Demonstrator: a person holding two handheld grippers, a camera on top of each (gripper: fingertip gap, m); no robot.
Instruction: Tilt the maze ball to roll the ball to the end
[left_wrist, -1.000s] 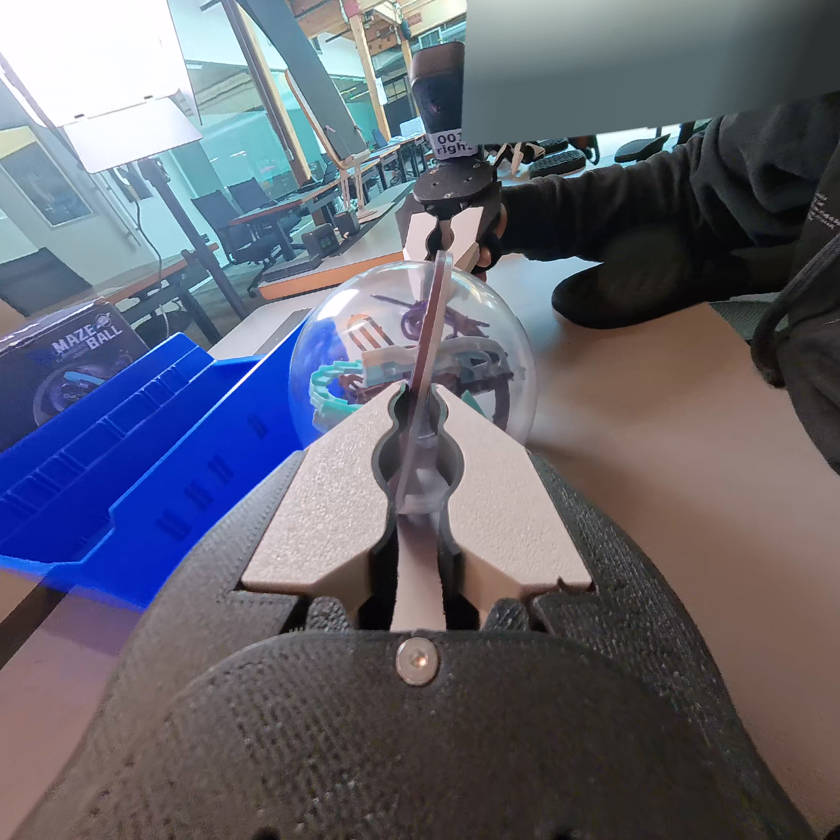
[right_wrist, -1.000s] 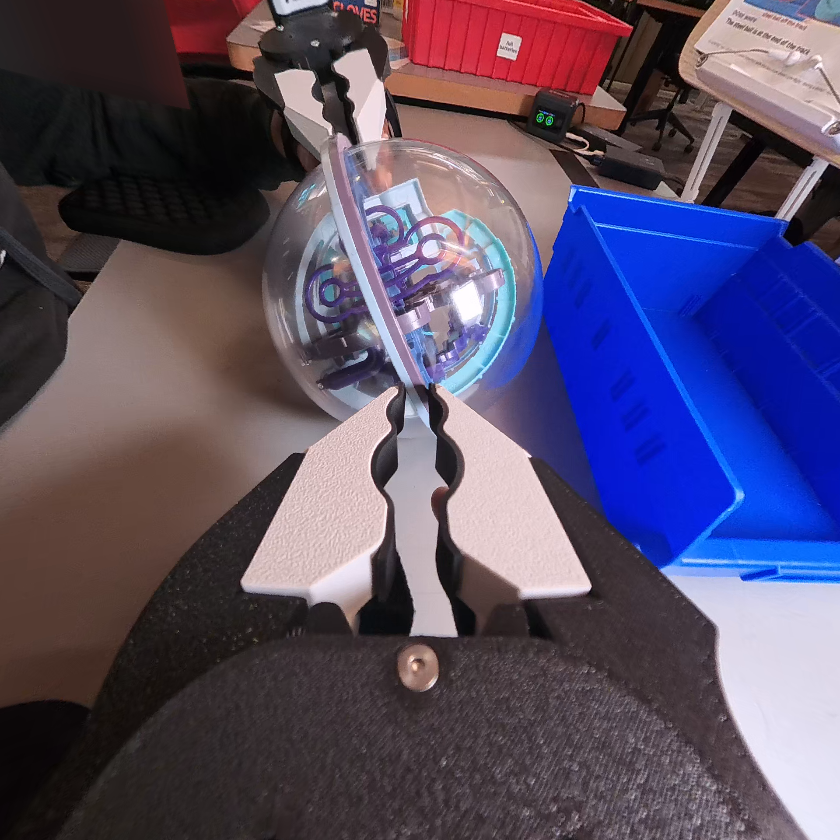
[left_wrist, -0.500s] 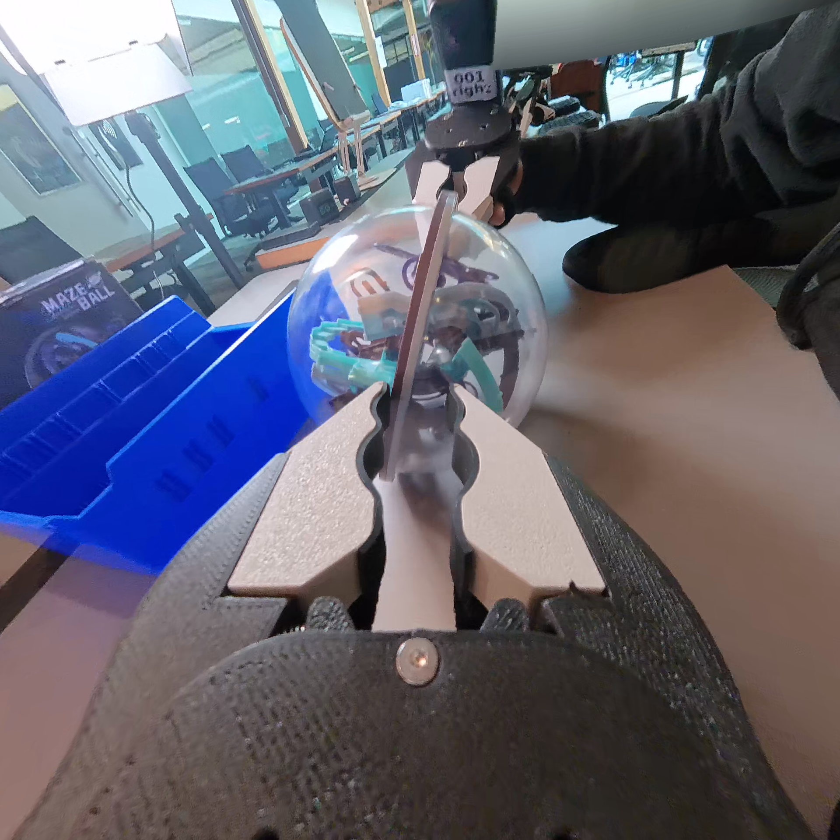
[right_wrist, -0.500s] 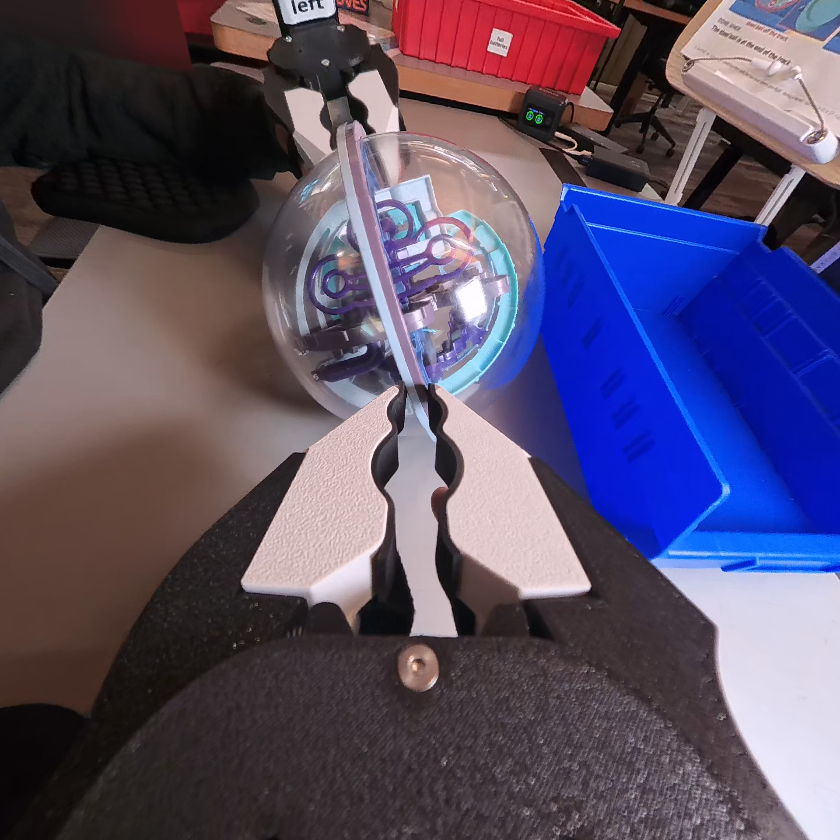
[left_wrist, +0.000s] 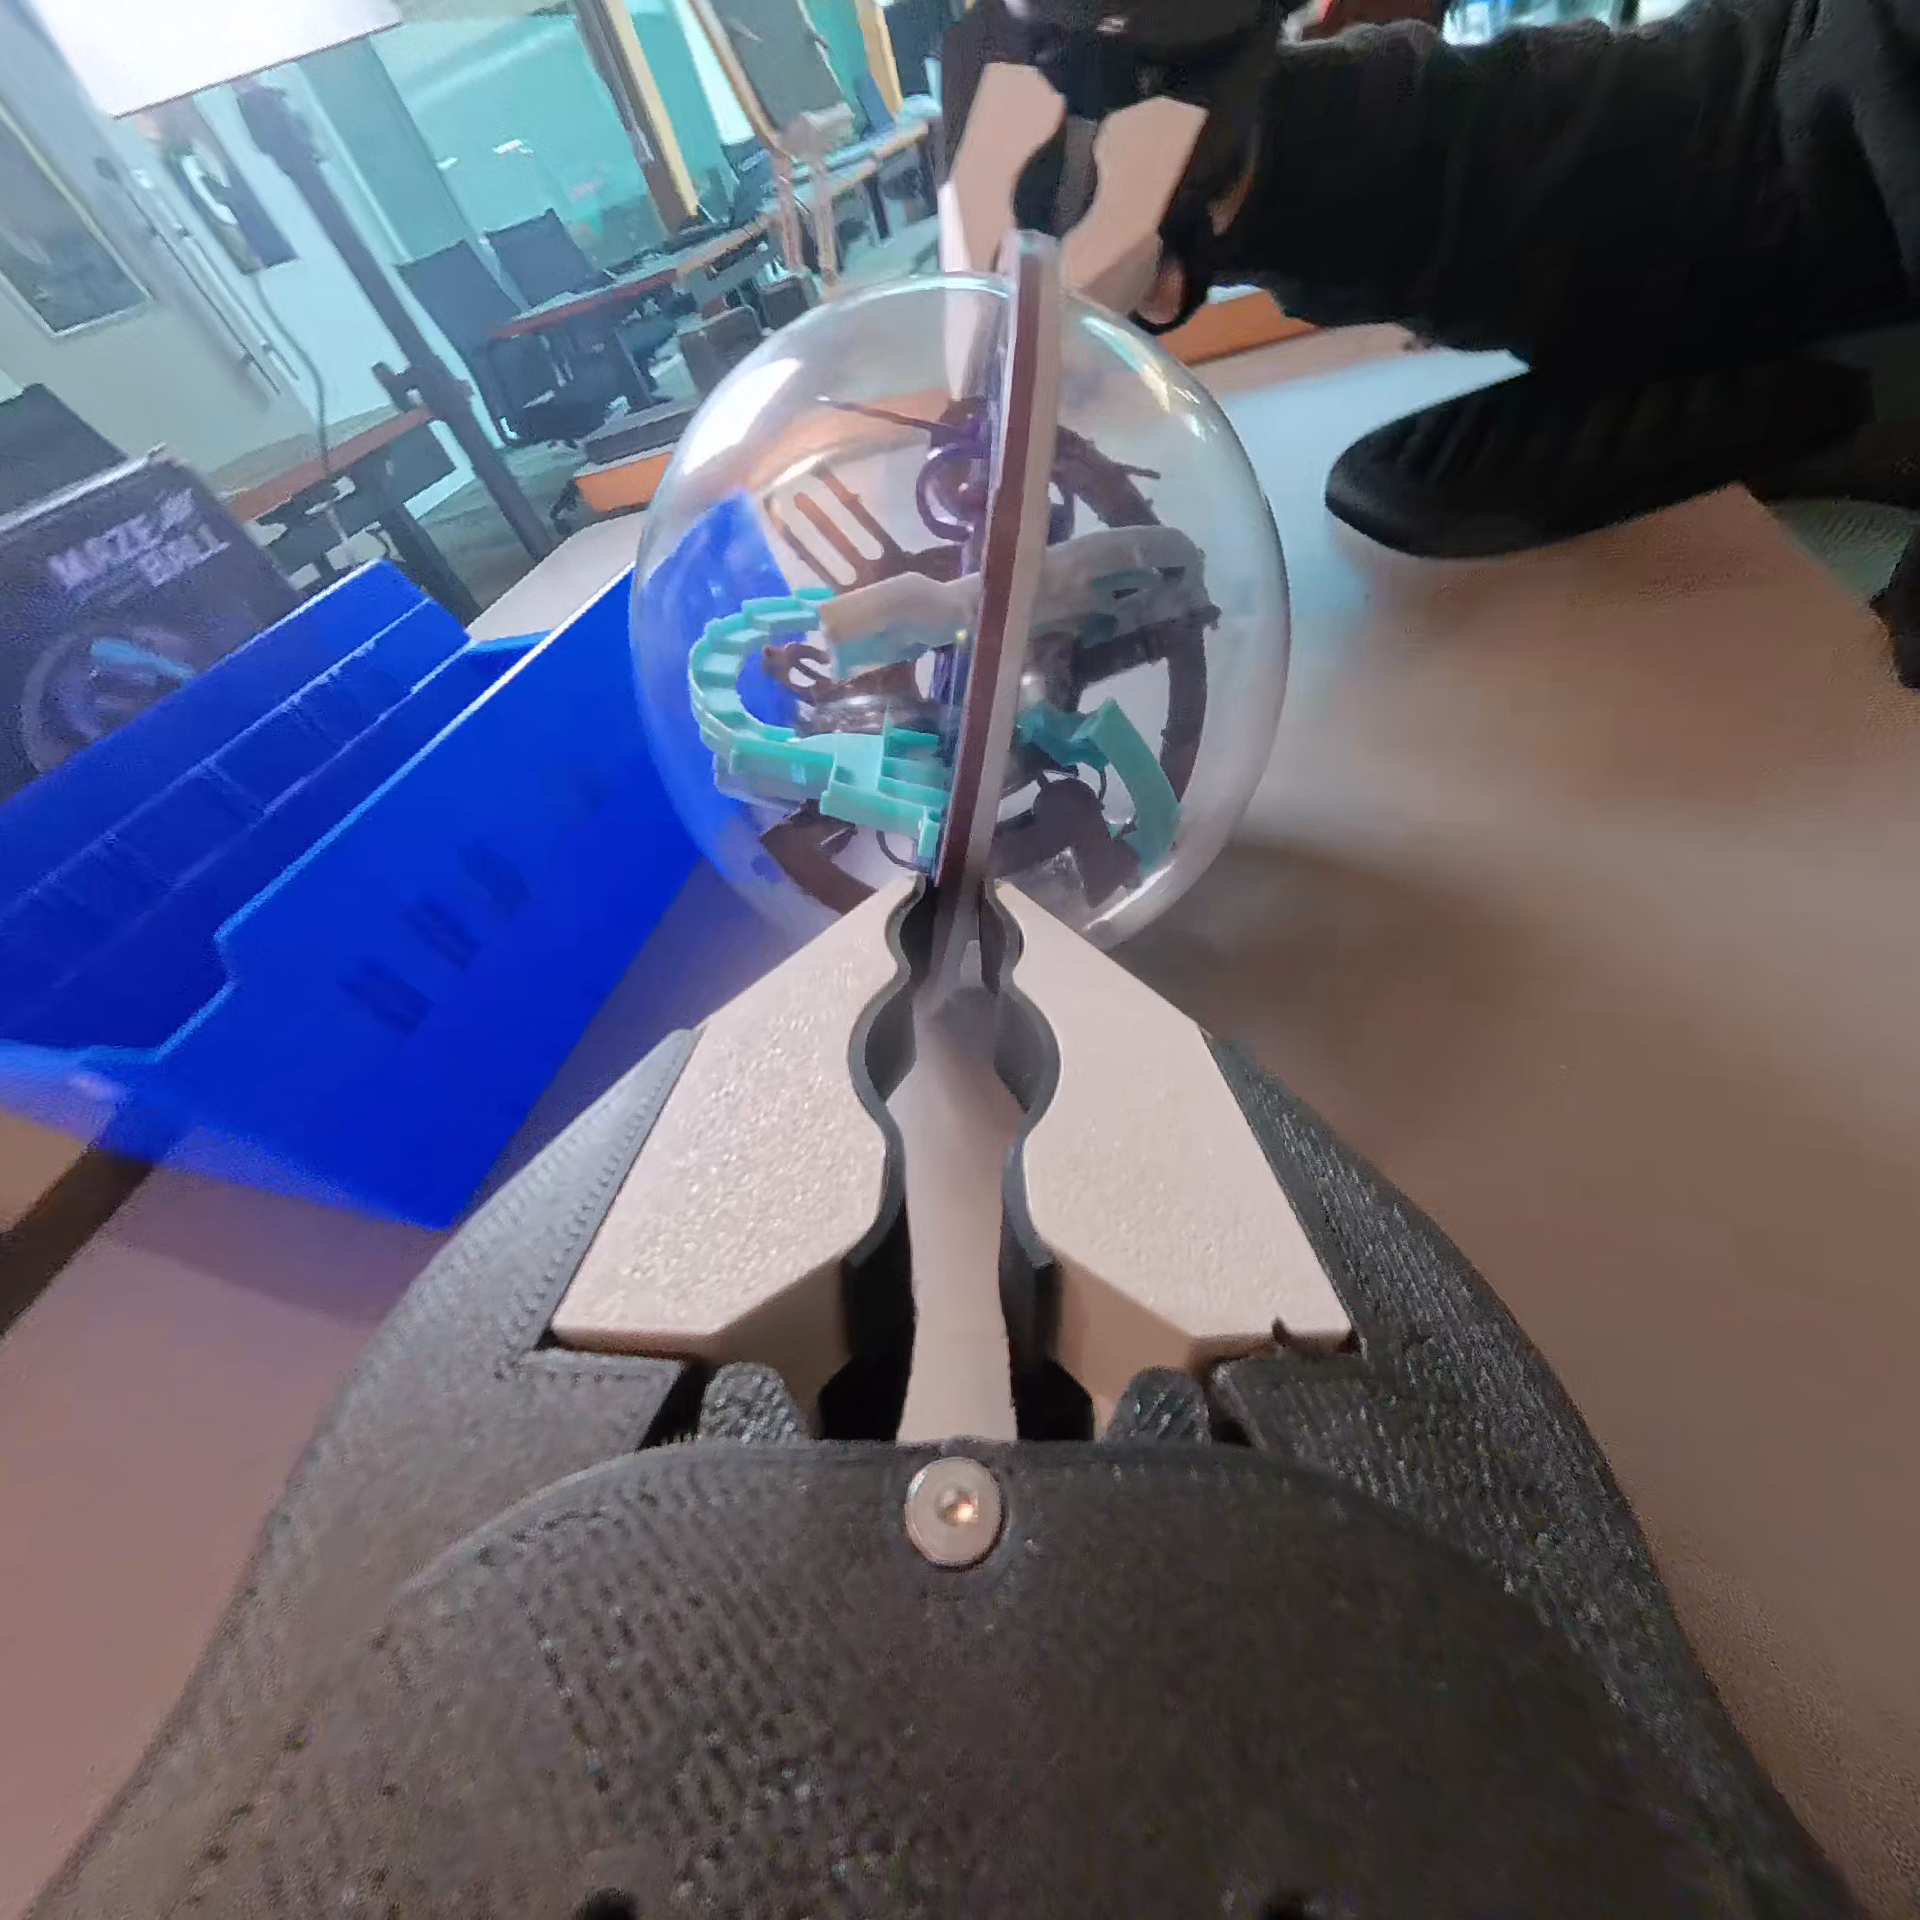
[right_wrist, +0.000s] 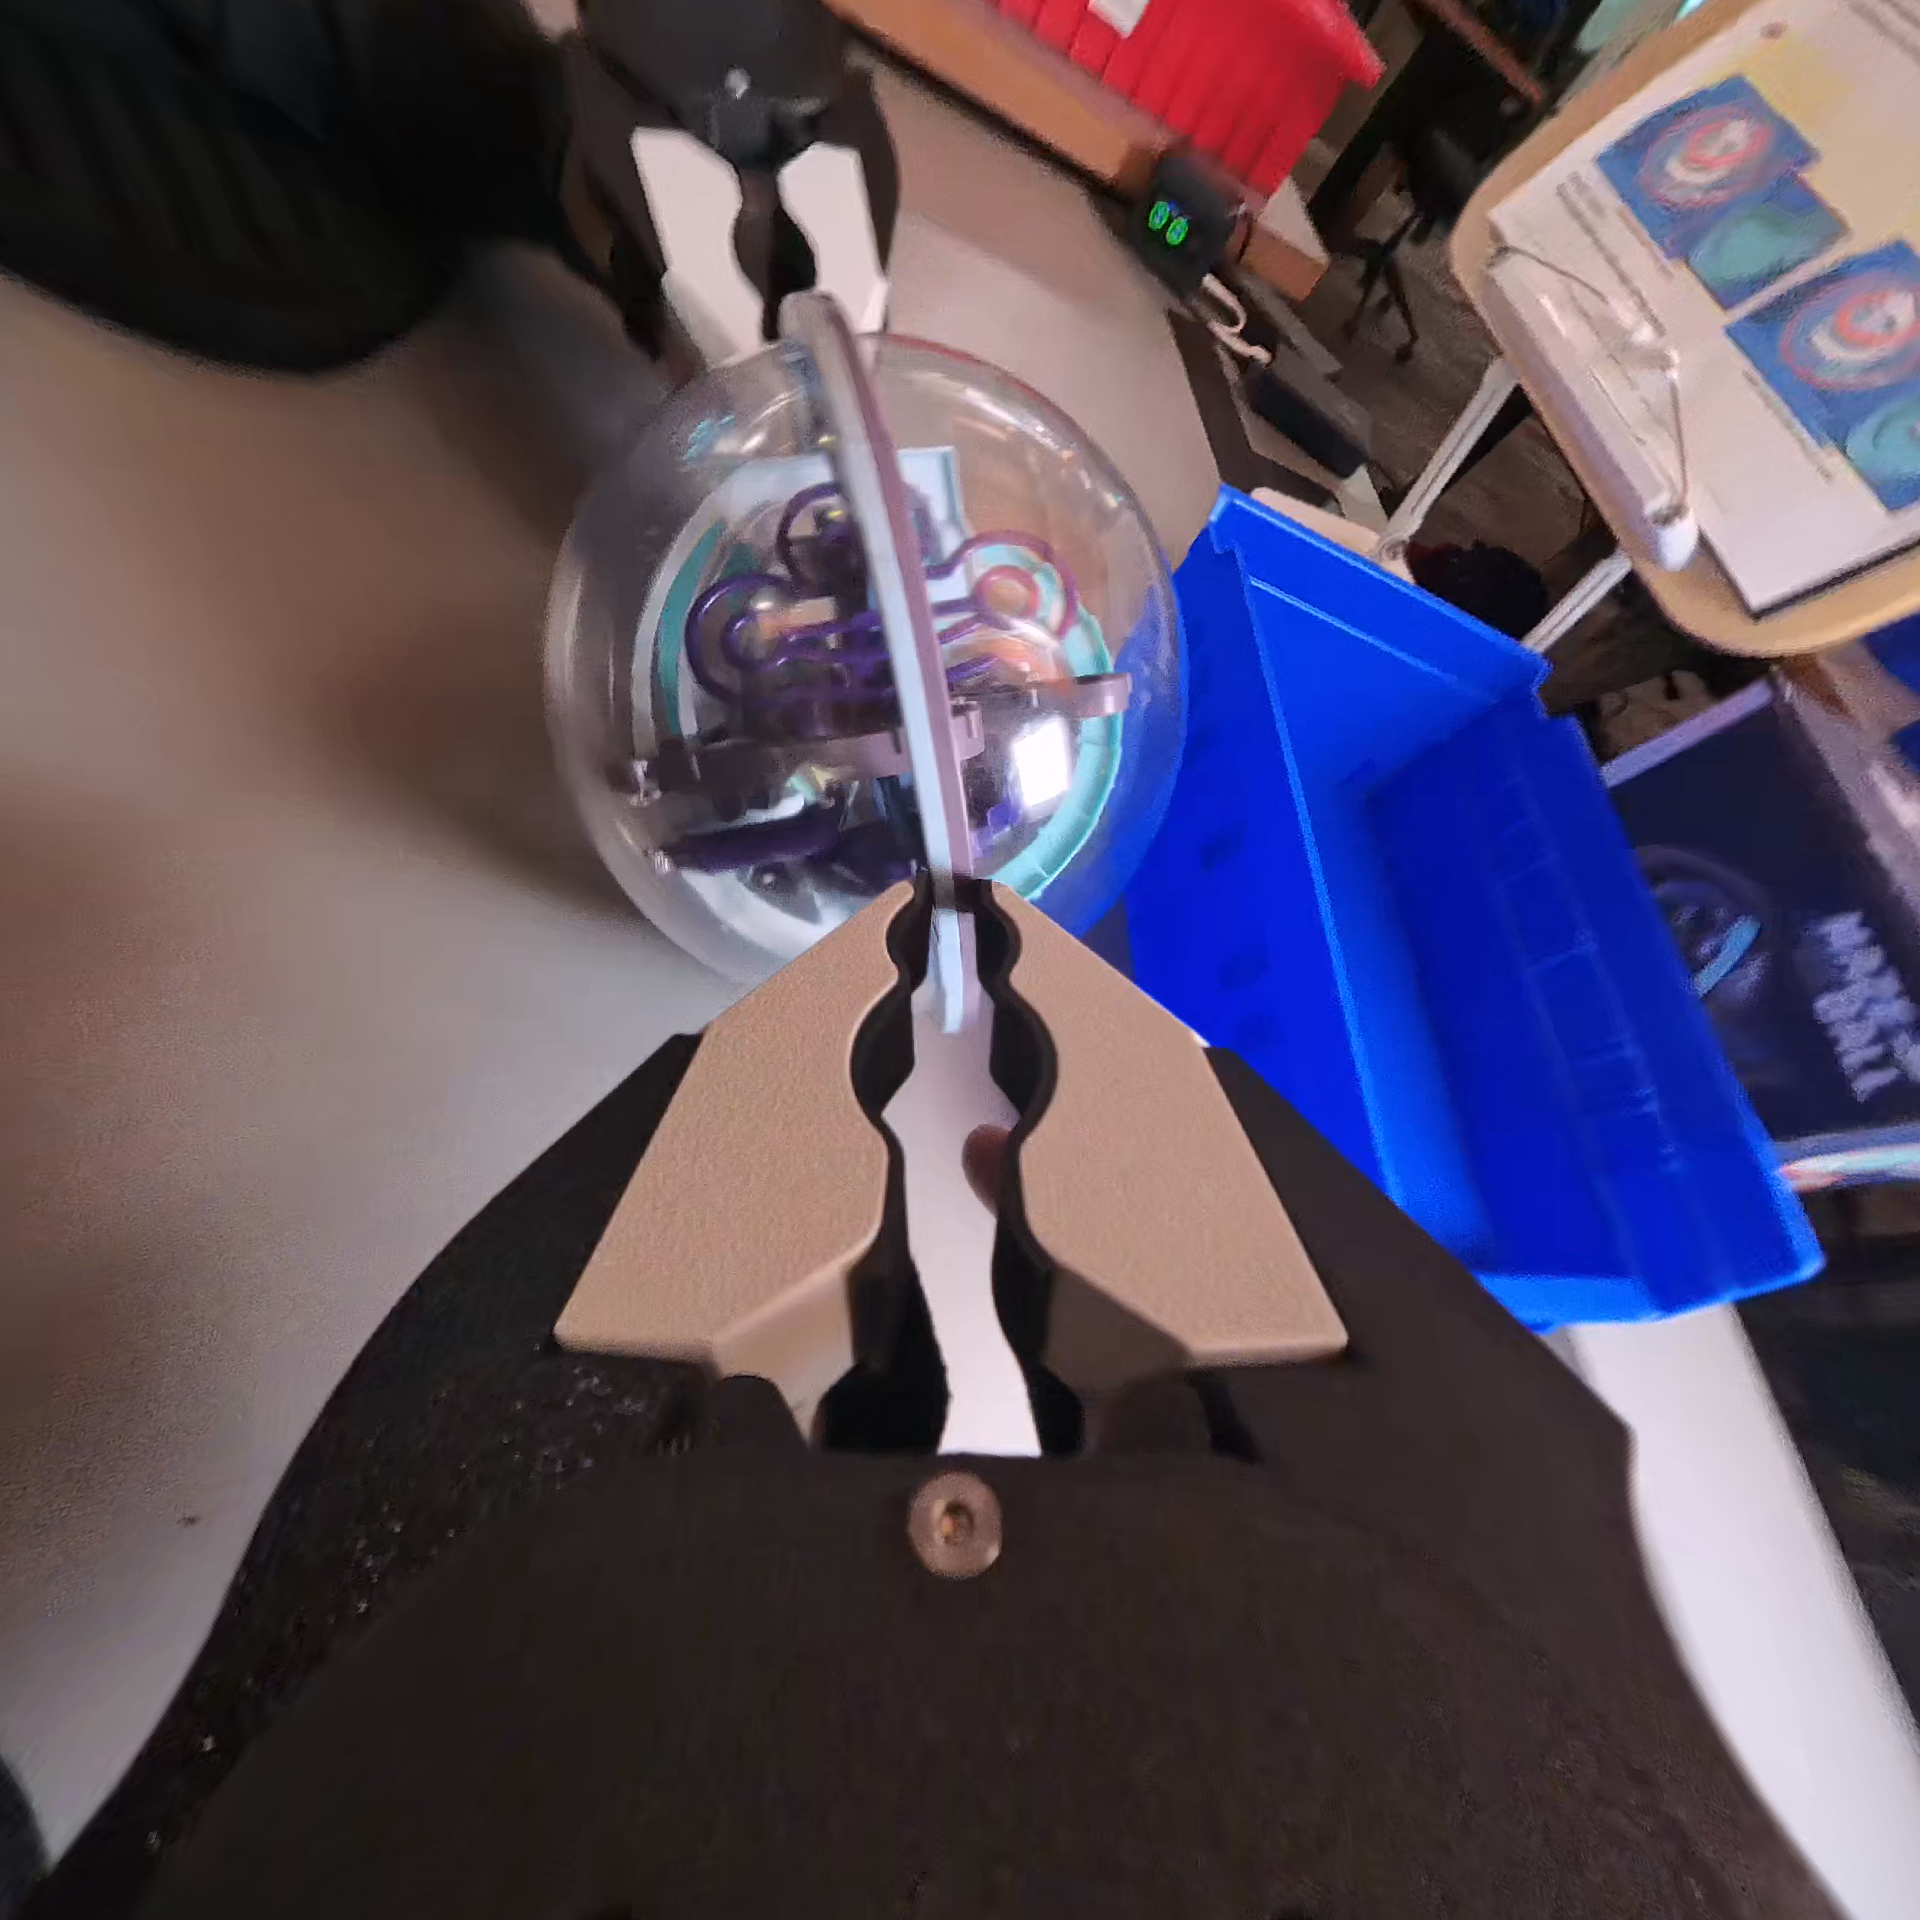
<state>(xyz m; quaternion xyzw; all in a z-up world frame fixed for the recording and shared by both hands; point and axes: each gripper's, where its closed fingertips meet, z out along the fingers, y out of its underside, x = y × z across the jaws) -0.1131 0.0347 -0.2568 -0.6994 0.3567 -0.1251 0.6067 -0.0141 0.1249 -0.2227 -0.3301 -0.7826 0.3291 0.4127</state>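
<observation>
Left wrist view shows the left gripper (left_wrist: 954, 904) with its jaws nearly closed on the thin flat rim that rings the maze ball (left_wrist: 961, 613), pinching that rim at the near bottom edge. The right gripper (left_wrist: 1049, 223) shows at the far top of the same rim, a dark-sleeved arm behind it. Right wrist view shows the mirror case: the right gripper (right_wrist: 951, 899) has its jaws drawn in tight on the rim, and the left gripper (right_wrist: 774, 223) sits at the far end. The clear sphere hangs between the two, above the table (left_wrist: 1558, 935) and just beside a blue bin (left_wrist: 312, 914); whether it touches the table I cannot tell.

The risk lies in the grip. Each pair of jaws has only a narrow edge of smooth plastic, so a fast or uneven tilt could, I judge, let the rim slide or twist out, and the sphere would drop or knock the bin. Over-tilting could also send the small ball off its track inside.

Only the left wrist view shows the teal stepped ramp inside the sphere. Only the right wrist view shows the purple looped track, a red bin (right_wrist: 1226, 52) and a stand with printed sheets (right_wrist: 1714, 312). The small ball itself I cannot pick out in either.
</observation>
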